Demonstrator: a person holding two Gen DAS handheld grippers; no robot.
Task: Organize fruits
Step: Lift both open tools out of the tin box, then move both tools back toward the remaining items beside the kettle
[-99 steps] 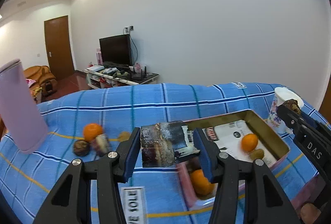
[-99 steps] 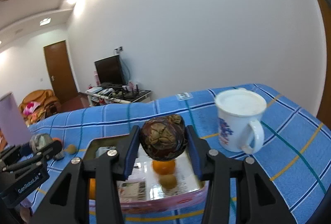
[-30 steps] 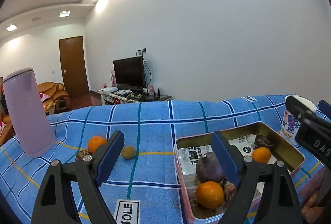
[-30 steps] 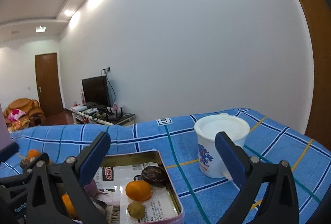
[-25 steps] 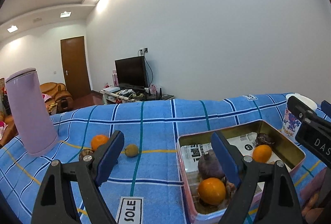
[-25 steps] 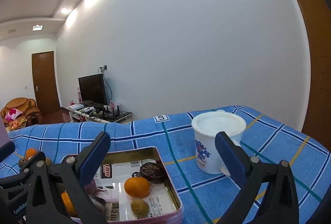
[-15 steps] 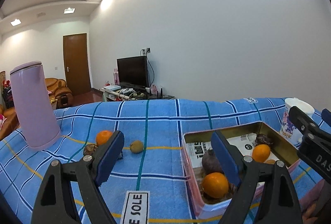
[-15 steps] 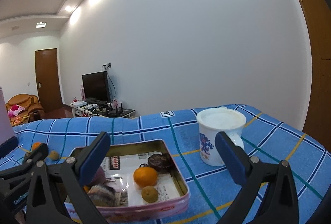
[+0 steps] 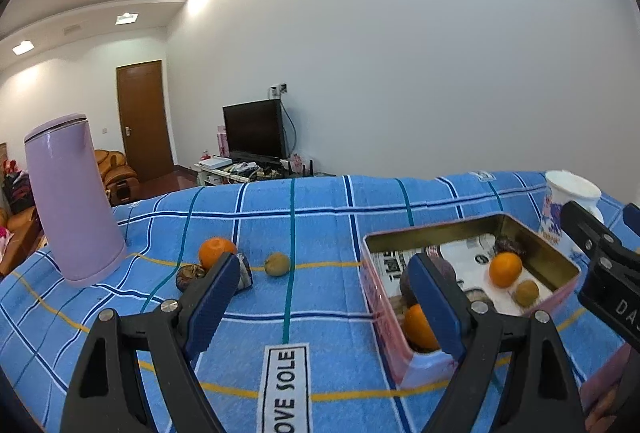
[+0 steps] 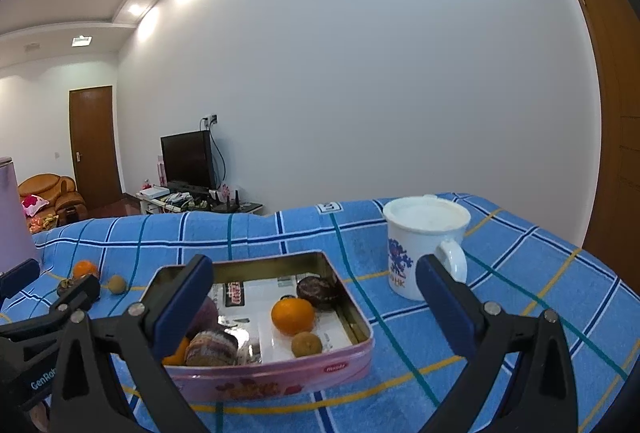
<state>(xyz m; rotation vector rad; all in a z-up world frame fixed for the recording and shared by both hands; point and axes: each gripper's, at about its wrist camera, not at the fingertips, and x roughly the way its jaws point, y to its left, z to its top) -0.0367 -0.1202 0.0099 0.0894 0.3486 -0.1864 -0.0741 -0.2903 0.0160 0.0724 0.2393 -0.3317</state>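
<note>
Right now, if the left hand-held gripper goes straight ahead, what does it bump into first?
Probably the blue checked cloth, between the small brownish fruit and the tin. The left hand-held gripper is open; depth is uncertain.

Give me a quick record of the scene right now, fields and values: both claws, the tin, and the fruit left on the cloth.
left claw: open, empty
right claw: open, empty
pink tin: on the blue checked cloth, holds two oranges, small brown fruits and dark fruits
loose fruit: orange, small brown fruit, two dark pieces beside the orange
mug: right of the tin
purple jug: far left
</note>
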